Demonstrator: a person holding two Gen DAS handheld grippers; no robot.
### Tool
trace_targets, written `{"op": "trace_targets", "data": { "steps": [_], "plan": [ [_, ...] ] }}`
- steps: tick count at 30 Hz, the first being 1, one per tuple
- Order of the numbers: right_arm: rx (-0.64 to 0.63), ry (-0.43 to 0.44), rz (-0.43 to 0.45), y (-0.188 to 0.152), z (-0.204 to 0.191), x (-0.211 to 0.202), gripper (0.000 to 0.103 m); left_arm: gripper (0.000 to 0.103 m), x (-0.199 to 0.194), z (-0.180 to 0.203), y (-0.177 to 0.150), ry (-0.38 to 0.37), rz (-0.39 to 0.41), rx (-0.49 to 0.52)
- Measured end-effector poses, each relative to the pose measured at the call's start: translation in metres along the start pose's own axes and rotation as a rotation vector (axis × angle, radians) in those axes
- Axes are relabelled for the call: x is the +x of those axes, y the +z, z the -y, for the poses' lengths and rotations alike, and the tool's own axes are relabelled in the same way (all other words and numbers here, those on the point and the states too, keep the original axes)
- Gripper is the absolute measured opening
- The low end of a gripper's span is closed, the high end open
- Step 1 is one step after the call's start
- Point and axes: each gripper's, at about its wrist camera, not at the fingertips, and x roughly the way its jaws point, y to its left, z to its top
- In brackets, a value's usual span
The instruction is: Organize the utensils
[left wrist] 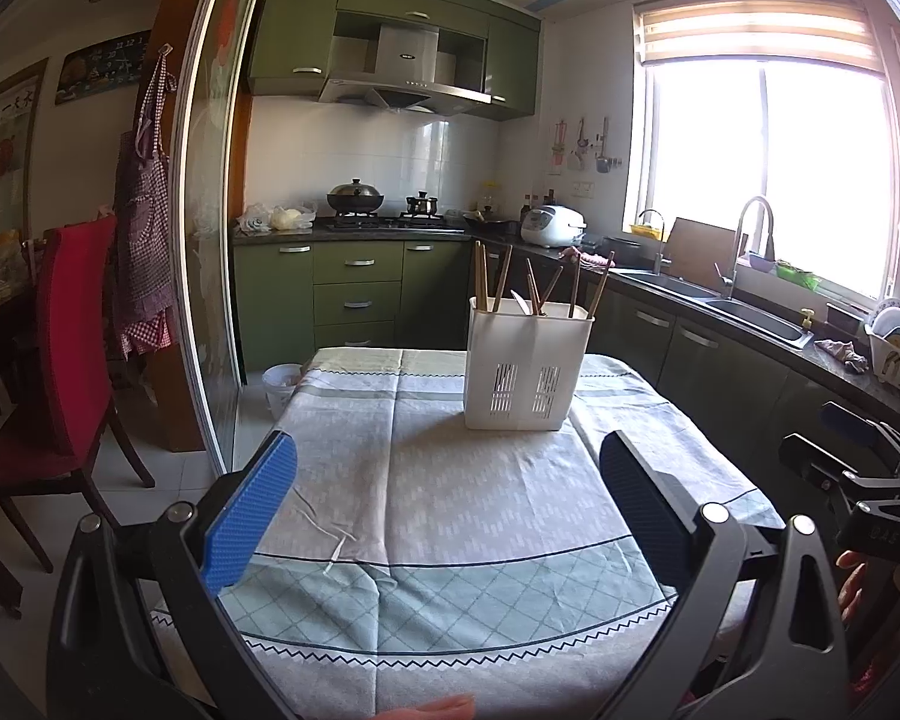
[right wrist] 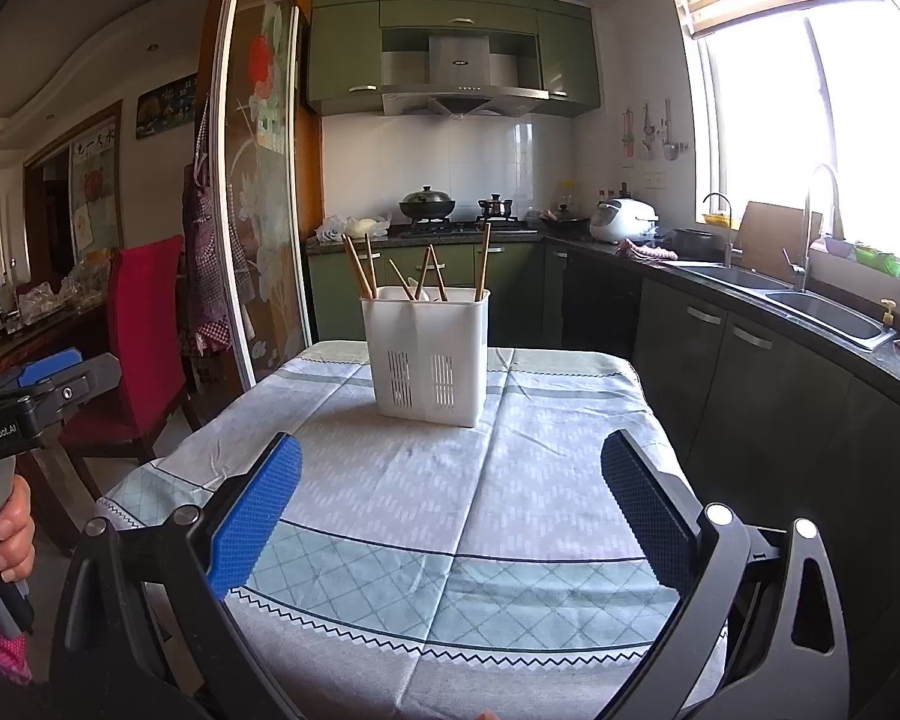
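A white slotted utensil holder (left wrist: 525, 369) stands upright on the far half of the cloth-covered table (left wrist: 426, 516); it also shows in the right wrist view (right wrist: 429, 357). Several wooden chopsticks (left wrist: 501, 279) and a pale utensil stick up out of it, as the right wrist view shows too (right wrist: 426, 273). My left gripper (left wrist: 447, 486) is open and empty, held above the near part of the table. My right gripper (right wrist: 450, 492) is open and empty, also short of the holder. The right gripper's body shows at the right edge of the left wrist view (left wrist: 858, 474).
A red chair (left wrist: 72, 348) stands left of the table by a glass sliding door (left wrist: 210, 228). A dark counter with a double sink (left wrist: 732, 306) runs along the right. A white bin (left wrist: 282, 387) sits on the floor at the table's far left corner.
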Motion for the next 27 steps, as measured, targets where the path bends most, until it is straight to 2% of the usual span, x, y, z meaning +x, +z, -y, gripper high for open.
{"op": "trace_targets", "data": {
  "steps": [27],
  "plan": [
    [-0.007, 0.006, -0.01, -0.0033, -0.0011, 0.0045, 0.098, 0.096, 0.0015, -0.0016, -0.0013, -0.005, -0.011, -0.015]
  ]
}}
